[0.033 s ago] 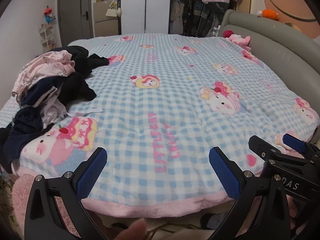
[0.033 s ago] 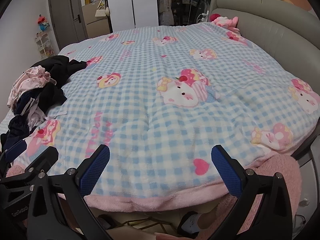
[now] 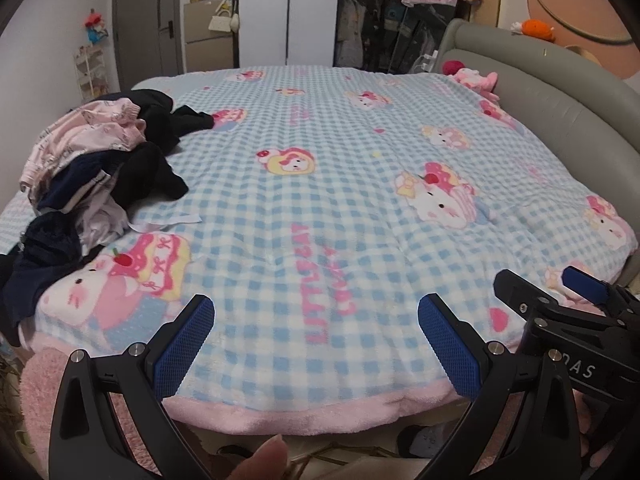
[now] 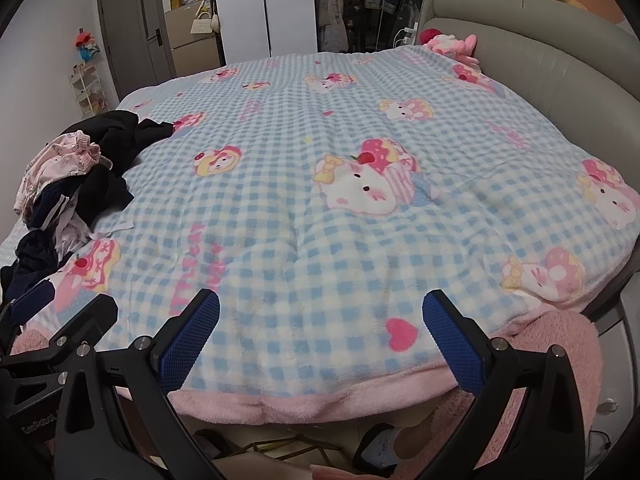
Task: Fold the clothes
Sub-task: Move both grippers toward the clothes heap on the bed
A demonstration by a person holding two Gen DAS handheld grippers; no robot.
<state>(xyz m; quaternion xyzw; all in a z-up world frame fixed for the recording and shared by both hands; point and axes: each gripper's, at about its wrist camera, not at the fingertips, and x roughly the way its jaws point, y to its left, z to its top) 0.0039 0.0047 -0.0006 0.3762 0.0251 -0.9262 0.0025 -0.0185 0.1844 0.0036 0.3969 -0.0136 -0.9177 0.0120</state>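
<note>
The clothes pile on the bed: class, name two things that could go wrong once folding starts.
The clothes pile is tangled, so pulling one dark garment may drag others along. It also sits at the blanket's left edge, so pieces could slip off. Both the left gripper and right gripper are open and far from it.

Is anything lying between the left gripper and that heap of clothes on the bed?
Nothing visible does. The left gripper is open at the near edge; the clothes pile sits ahead to its left, with only bare checked blanket between them.

Clothes pile (image 3: pixel 92 184) runs past the left edge.
</note>
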